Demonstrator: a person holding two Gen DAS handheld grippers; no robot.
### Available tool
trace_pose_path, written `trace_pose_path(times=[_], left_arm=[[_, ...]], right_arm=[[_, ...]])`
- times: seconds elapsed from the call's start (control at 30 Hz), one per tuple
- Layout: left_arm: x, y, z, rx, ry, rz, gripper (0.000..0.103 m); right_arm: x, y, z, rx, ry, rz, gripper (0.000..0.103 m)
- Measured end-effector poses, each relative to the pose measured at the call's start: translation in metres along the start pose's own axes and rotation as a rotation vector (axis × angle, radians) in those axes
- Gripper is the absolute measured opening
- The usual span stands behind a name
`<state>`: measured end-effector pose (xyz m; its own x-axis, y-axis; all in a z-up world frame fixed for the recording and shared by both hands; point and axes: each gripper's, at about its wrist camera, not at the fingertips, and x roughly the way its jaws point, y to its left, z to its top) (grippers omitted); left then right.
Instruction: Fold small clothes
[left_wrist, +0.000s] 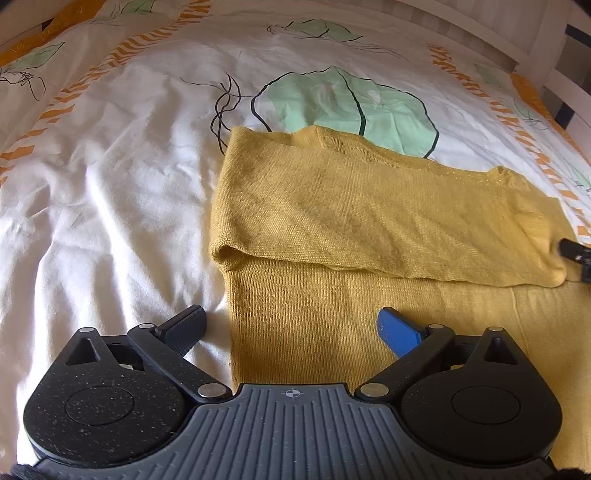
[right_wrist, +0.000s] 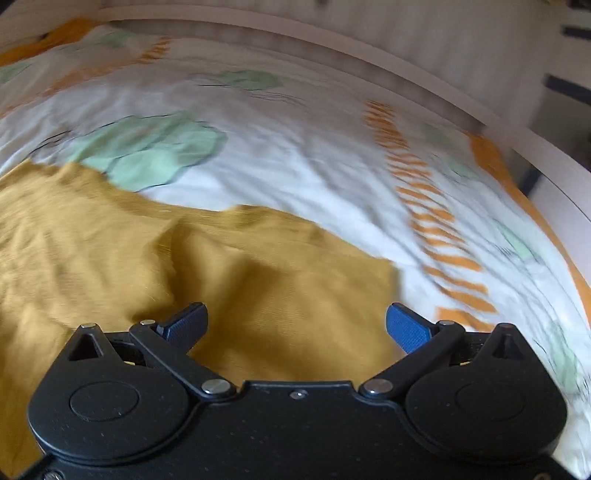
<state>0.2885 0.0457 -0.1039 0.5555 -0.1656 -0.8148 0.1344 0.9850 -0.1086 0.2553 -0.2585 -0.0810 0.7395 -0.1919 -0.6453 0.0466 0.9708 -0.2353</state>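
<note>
On the left lies bare bed sheet (left_wrist: 110, 206), white with green leaves and orange stripes, rumpled and free of other clothes as far as the views show. The left tongs (left_wrist: 291, 328) hover with jaws spread wide and nothing between them, one finger over the sheet, the other over the near hem of the mustard knitted sweater (left_wrist: 369, 206). The sweater lies flat on the bed, its far part already turned over toward the near side, so one fold looks done. Its lower band is still uncovered, and I judge at least one more fold is left. Further right, the right tongs (right_wrist: 297, 325) also stand wide and hold nothing, above the sweater's right edge; that view is blurred, so the cloth's layers there cannot be told
</note>
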Motion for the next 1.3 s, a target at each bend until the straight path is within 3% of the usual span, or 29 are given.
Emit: trace_pose_path(times=[0.07,0.17,0.33,0.4,0.43,0.47,0.7,0.73,0.77,0.8,1.03,1.13,1.2,1.27,1.3], left_arm=[[0.0,-0.001,0.0,0.003,0.001,0.004,0.101],[0.001,-0.002,0.0,0.004,0.001,0.008,0.101],[0.001,-0.001,0.0,0.005,0.001,0.008,0.101],[0.001,-0.001,0.0,0.009,0.0,0.006,0.101],[0.001,0.0,0.0,0.011,0.0,0.005,0.101],[0.001,0.0,0.0,0.01,0.0,0.004,0.101],[0.001,0.0,0.0,0.01,0.002,0.003,0.101],[0.001,0.0,0.0,0.011,0.002,0.003,0.101],[0.001,0.0,-0.001,0.012,0.001,0.003,0.101],[0.001,0.0,-0.001,0.013,0.001,0.003,0.101],[0.001,0.0,-0.001,0.013,0.001,0.005,0.101],[0.001,-0.001,-0.001,0.015,0.002,0.007,0.101],[0.002,0.0,-0.001,0.015,0.002,0.006,0.101],[0.001,0.0,-0.001,0.015,0.002,0.006,0.101],[0.002,-0.001,-0.001,0.015,0.002,0.006,0.101]], right_arm=[[-0.003,-0.015,-0.002,0.057,0.001,-0.007,0.102],[-0.015,-0.013,-0.004,0.085,-0.039,0.075,0.102],[-0.031,0.041,0.003,-0.073,-0.137,0.182,0.101],[-0.032,0.065,0.005,-0.163,-0.156,0.176,0.082],[-0.03,0.076,0.005,-0.204,-0.158,0.166,0.067],[-0.027,0.084,0.006,-0.232,-0.152,0.161,0.062],[-0.009,0.109,0.001,-0.322,-0.09,0.193,0.059],[-0.01,0.108,-0.001,-0.336,-0.093,0.183,0.05],[-0.011,0.106,-0.001,-0.333,-0.094,0.163,0.021],[-0.011,0.101,0.0,-0.318,-0.089,0.141,0.01],[-0.011,0.019,-0.007,-0.02,-0.029,0.073,0.012],[-0.001,-0.014,-0.017,0.121,0.032,0.136,0.021],[0.002,-0.026,-0.023,0.191,0.039,0.189,0.032],[0.002,-0.033,-0.025,0.237,0.031,0.236,0.059],[0.003,-0.036,-0.026,0.257,0.028,0.256,0.064]])
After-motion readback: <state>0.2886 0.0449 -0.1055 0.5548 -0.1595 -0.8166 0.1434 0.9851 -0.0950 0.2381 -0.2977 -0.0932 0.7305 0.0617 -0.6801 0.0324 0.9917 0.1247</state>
